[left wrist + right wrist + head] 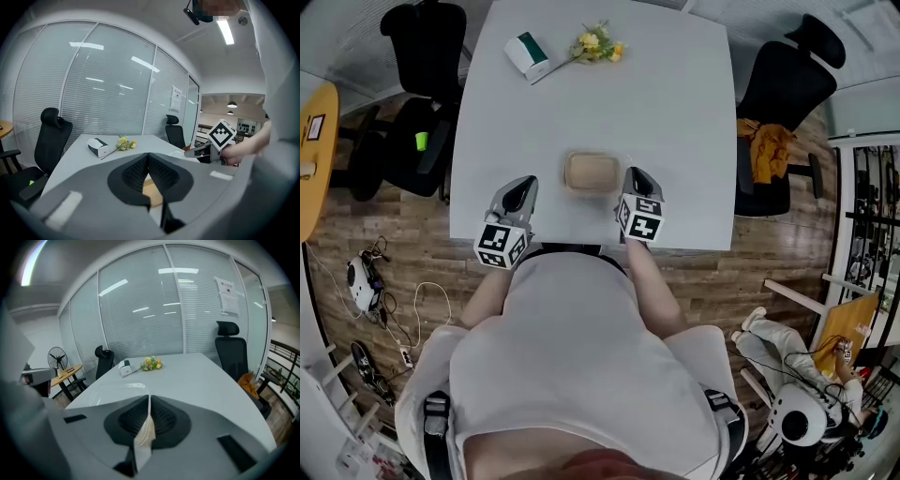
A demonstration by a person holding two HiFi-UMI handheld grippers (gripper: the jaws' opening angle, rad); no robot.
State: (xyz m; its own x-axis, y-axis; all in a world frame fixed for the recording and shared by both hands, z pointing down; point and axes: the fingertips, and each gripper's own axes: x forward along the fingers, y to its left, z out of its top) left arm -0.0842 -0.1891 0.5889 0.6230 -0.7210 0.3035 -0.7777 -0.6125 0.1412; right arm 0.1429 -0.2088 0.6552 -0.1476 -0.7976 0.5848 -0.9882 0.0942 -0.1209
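Between left tool (529,182) and right tool (634,173), tan box (592,173).

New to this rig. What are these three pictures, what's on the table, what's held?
No robot: a person at a white table holds a two-jaw gripper in each hand; the marker cubes belong to them. The top-down picture is from a camera on the person's head; the other two cameras ride on each gripper, looking along its jaws. On the table: a tan box near the edge, farther off a white-and-green carton and yellow flowers. The left gripper is shut, with nothing seen between its jaws. The right gripper, beside the tan box, is shut on a thin pale flap.
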